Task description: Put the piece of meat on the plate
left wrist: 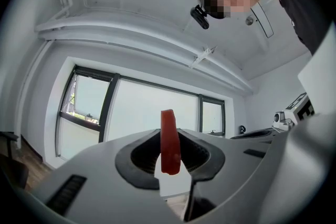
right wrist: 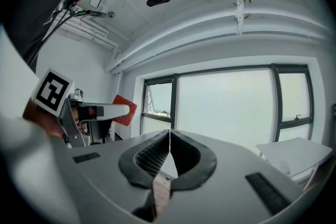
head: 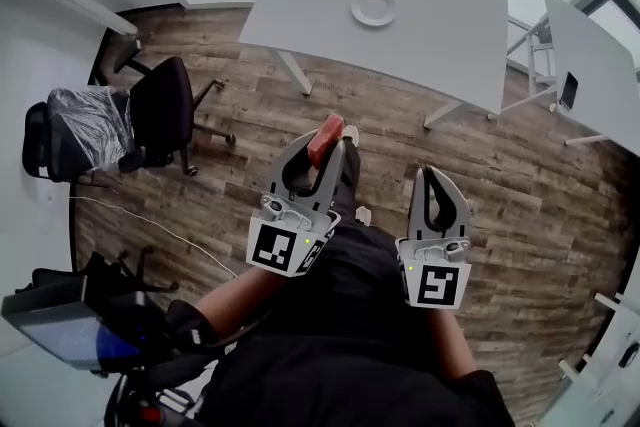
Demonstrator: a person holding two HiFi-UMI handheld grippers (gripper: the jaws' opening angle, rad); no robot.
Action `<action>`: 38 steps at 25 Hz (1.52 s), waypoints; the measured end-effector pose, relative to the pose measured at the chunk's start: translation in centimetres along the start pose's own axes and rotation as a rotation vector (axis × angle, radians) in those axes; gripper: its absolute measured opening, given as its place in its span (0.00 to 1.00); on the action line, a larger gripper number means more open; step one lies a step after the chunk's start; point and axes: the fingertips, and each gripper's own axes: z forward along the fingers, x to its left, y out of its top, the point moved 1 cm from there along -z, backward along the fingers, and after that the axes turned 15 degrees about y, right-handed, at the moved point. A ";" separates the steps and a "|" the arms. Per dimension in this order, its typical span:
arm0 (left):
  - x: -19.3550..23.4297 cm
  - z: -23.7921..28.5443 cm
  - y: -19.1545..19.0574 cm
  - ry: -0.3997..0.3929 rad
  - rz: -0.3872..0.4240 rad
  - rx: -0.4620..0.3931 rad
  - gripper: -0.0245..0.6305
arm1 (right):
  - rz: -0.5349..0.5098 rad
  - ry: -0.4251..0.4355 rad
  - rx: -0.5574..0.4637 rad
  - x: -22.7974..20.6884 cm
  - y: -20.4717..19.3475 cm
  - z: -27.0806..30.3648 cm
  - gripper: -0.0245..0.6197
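table (head: 430, 35): white; we see it well ahead of both grippers.
left gripper (head: 320, 161): our jaws are clamped on the piece of meat.
right gripper (head: 431, 177): beside the left one, jaws together, nothing between them.
plate (head: 374, 8): white, on the table, well beyond the left gripper's tips.
piece of meat (head: 325, 137): red, edge-up between the left gripper's pads.

A white table (head: 420, 5) stands at 12 o'clock on the wood floor (head: 540, 205), a second table (head: 600, 65) at 2 o'clock, a black office chair (head: 165, 110) at 9 o'clock beside a plastic-wrapped chair (head: 85, 130), a white cable (head: 150, 220) at 8 o'clock
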 end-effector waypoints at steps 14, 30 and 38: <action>2.5 13.7 -0.8 -0.049 -0.034 0.031 0.18 | 0.075 0.005 -0.016 -8.1 1.0 10.6 0.05; 9.3 27.1 -0.2 -0.098 -0.048 0.030 0.18 | 0.050 0.007 0.007 -13.4 3.7 26.0 0.05; 10.5 31.1 0.0 -0.092 -0.092 0.035 0.18 | 0.052 -0.006 -0.025 -15.7 4.9 30.2 0.05</action>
